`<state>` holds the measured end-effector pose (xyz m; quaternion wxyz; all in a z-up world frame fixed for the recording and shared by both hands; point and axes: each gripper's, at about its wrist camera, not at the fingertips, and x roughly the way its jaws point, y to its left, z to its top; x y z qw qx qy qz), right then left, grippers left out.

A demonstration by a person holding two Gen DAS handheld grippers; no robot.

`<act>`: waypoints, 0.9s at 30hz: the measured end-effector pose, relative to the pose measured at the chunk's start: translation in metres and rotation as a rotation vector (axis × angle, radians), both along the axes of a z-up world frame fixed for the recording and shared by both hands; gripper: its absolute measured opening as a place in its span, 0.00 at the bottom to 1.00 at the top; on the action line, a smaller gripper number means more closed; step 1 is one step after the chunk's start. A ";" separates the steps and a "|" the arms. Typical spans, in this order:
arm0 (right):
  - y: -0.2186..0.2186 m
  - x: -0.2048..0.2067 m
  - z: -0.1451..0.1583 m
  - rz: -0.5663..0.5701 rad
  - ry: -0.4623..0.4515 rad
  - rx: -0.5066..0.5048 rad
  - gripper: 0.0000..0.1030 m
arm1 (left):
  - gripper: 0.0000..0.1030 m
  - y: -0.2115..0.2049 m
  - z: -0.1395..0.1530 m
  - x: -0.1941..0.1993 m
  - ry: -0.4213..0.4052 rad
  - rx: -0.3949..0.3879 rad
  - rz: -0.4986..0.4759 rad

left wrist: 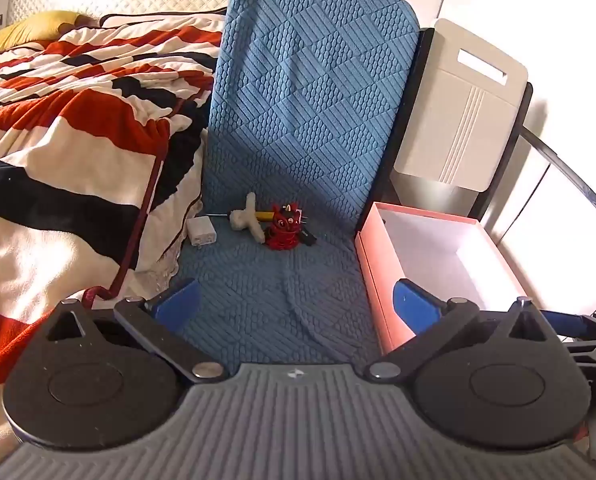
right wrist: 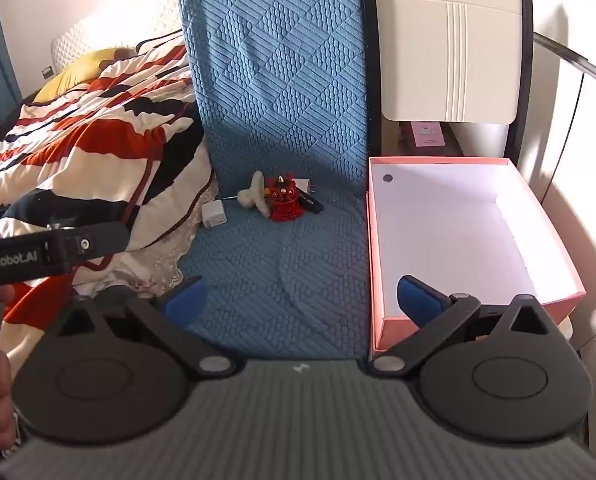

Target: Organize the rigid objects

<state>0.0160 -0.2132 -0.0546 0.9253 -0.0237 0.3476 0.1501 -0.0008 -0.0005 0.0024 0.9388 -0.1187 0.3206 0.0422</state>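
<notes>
Small objects lie at the back of a blue padded seat point(left wrist: 273, 280) point(right wrist: 273, 272): a red lion figurine point(left wrist: 283, 227) point(right wrist: 283, 198), a white bone-shaped toy point(left wrist: 249, 218) point(right wrist: 253, 196), a white charger cube point(left wrist: 201, 232) point(right wrist: 213, 214), a yellow-handled tool point(left wrist: 262, 215) behind them and a black stick-like item point(right wrist: 312, 202). An open pink box point(left wrist: 442, 256) point(right wrist: 466, 232) with a white inside stands to the right. My left gripper point(left wrist: 298, 304) and right gripper point(right wrist: 302, 300) are both open, empty, and well short of the objects.
A striped red, white and black blanket point(left wrist: 69, 140) point(right wrist: 97, 132) lies on a bed to the left. A beige panel point(left wrist: 462, 108) point(right wrist: 450, 48) stands behind the box. The left gripper's body point(right wrist: 53, 250) shows at the left of the right wrist view.
</notes>
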 end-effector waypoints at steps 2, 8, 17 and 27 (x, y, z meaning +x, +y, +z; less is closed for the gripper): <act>0.002 0.000 0.000 0.005 -0.001 -0.016 1.00 | 1.00 -0.002 -0.001 0.002 0.014 0.014 -0.008; 0.003 -0.005 0.003 0.029 -0.016 -0.043 1.00 | 1.00 -0.003 0.001 -0.013 -0.021 -0.003 0.022; -0.001 -0.016 0.008 0.041 -0.039 -0.023 1.00 | 1.00 -0.003 0.005 -0.031 -0.035 -0.002 0.045; -0.002 -0.025 0.008 0.047 -0.026 -0.013 1.00 | 1.00 -0.001 0.008 -0.047 -0.040 -0.017 0.072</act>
